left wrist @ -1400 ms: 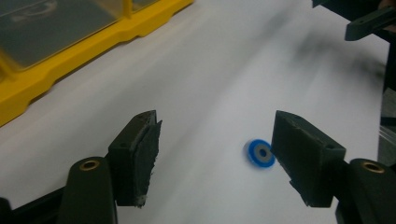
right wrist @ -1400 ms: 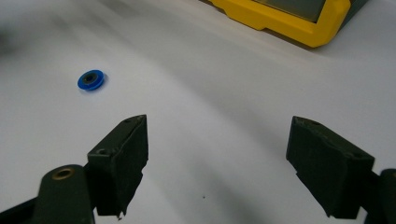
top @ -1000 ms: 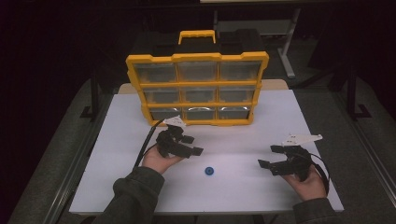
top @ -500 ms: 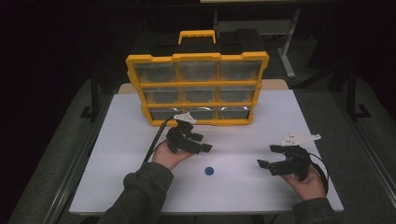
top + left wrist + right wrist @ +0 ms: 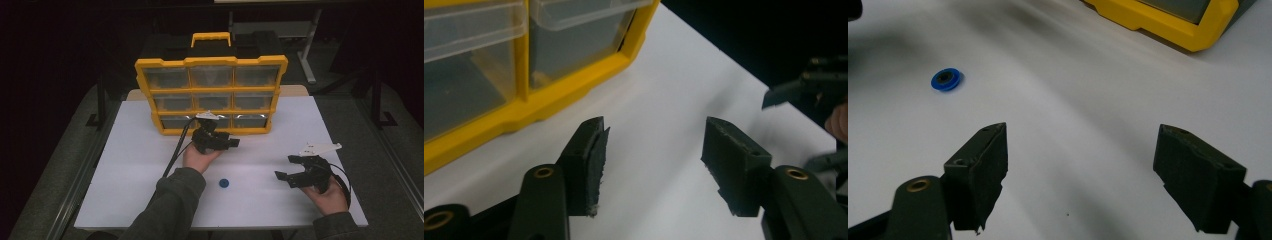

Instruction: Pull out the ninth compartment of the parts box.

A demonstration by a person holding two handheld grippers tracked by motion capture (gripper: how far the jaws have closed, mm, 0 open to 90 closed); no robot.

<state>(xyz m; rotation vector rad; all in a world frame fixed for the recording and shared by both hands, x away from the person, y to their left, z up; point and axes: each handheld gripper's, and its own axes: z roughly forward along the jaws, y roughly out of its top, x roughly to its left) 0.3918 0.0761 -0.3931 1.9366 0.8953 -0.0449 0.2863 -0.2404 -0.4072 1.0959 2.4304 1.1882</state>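
A yellow organiser (image 5: pixel 212 95) with clear drawers stands upright at the back of the white table (image 5: pixel 125 165). My left gripper (image 5: pixel 227 143) hovers just in front of its bottom row, open, with nothing between its jaws; the left gripper view shows the organiser's yellow frame (image 5: pixel 549 97) close ahead and to the left. A small blue ring (image 5: pixel 223 183) lies on the table near the front, seen too in the right gripper view (image 5: pixel 946 79). My right gripper (image 5: pixel 287 167) sits at the right front, open and empty, pointing left.
The organiser has a yellow carry handle (image 5: pixel 210 38) on top. Dark floor and metal table legs (image 5: pixel 312 55) surround the table. In the left gripper view, the other hand and its gripper (image 5: pixel 819 92) appear at the far right.
My left gripper has moved right and forward, from the organiser's lower-left corner to in front of its bottom middle drawer. The right gripper and the blue ring have stayed put.
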